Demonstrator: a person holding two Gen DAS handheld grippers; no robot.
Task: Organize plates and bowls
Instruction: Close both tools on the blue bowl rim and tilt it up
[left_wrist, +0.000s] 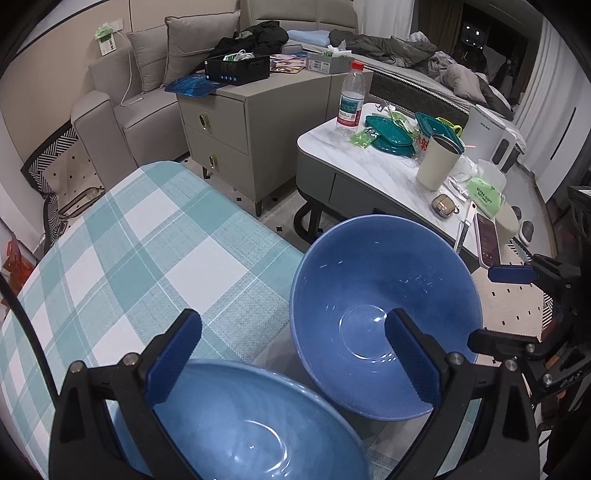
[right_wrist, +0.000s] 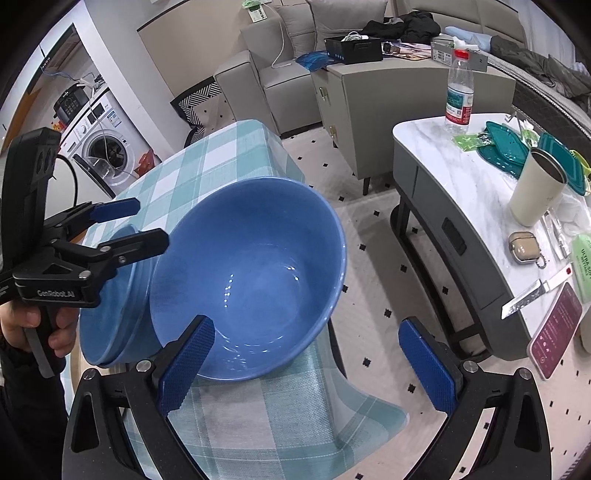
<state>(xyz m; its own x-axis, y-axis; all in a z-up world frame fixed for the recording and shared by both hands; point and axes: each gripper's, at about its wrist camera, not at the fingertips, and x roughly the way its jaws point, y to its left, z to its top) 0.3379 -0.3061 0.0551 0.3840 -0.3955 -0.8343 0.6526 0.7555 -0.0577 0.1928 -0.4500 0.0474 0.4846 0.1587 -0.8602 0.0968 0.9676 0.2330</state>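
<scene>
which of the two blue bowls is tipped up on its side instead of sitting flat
The deep blue bowl at the table's edge nearer the marble coffee table; it leans tilted against the shallower blue bowl, which sits flat.

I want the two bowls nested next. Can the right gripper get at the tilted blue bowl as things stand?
Probably yes. The right gripper is open, and the tilted blue bowl's near rim already sits by its left finger with nothing between. The left gripper hovers open at the bowl's far side, over the other blue bowl.

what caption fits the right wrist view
Open right gripper over a tilted blue bowl, left gripper beside it.
</scene>
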